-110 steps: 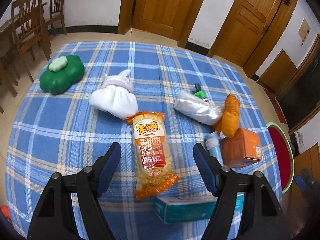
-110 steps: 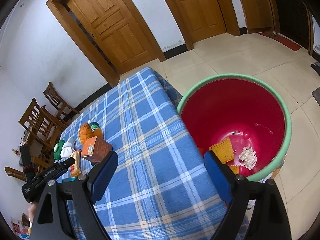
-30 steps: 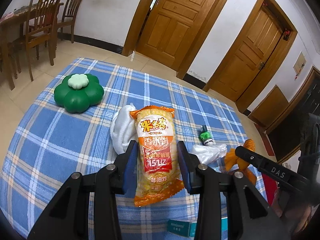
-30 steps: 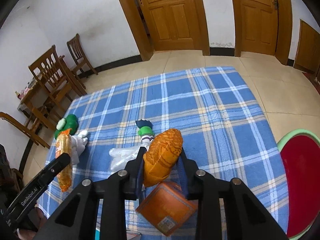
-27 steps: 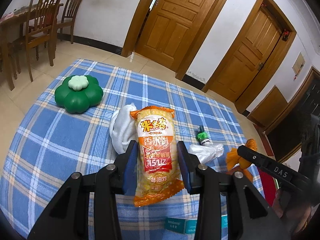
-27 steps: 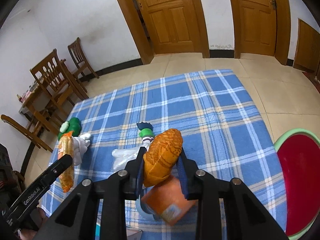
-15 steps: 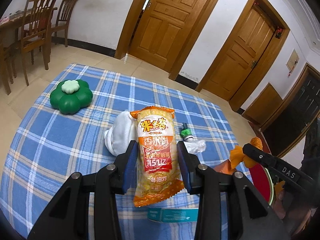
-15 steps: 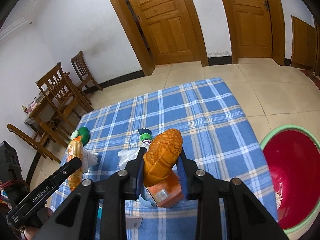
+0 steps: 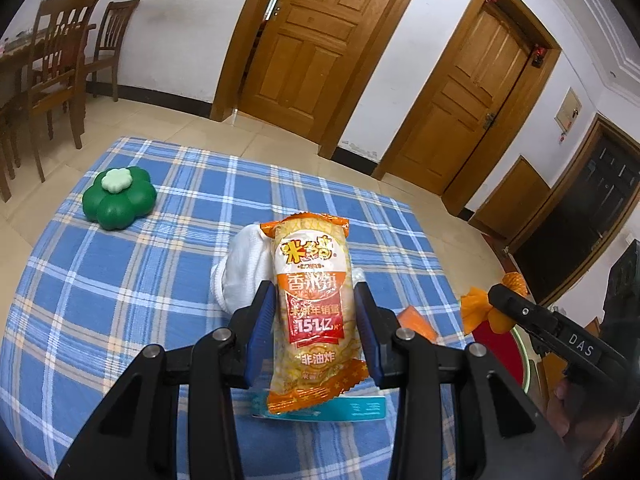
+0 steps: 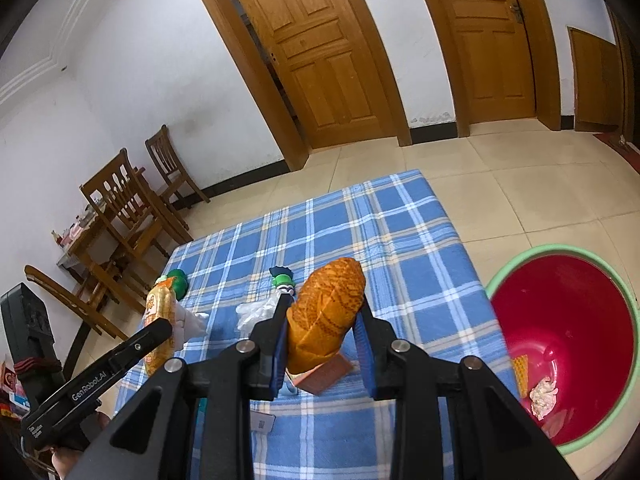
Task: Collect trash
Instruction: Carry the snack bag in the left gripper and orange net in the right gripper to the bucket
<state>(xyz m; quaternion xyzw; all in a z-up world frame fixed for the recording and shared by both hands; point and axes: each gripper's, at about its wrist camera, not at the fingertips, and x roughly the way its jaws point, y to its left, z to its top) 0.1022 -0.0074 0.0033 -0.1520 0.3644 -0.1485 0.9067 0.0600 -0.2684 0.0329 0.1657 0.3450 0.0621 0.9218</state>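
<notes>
A: Left view, going left to right. A green flower-shaped container [image 9: 119, 198] sits on the blue plaid tablecloth [image 9: 80, 280], well apart from everything else. Mid-frame, your left gripper [image 9: 315, 332] is clamped on a rice cracker packet [image 9: 311, 312], which stands upright between the blue pads, lifted off the cloth. A white cloth bundle [image 9: 244, 272] lies just behind it, a teal box [image 9: 366, 407] below it.

B: And the right side?

A: Right view. Your right gripper [image 10: 320, 344] is clenched on an orange mesh bag [image 10: 325, 312], also held clear of the table. An orange box [image 10: 326, 376] sits on the cloth beneath it. Behind lie a crumpled clear plastic bag [image 10: 256, 314] and a green-capped bottle [image 10: 283, 280].

B: The bin?

A: The red bin [image 10: 576, 320] with the green rim stands on the floor just beside the table's right edge. White crumpled paper [image 10: 543, 396] and an orange scrap [image 10: 521, 366] lie at its bottom.
</notes>
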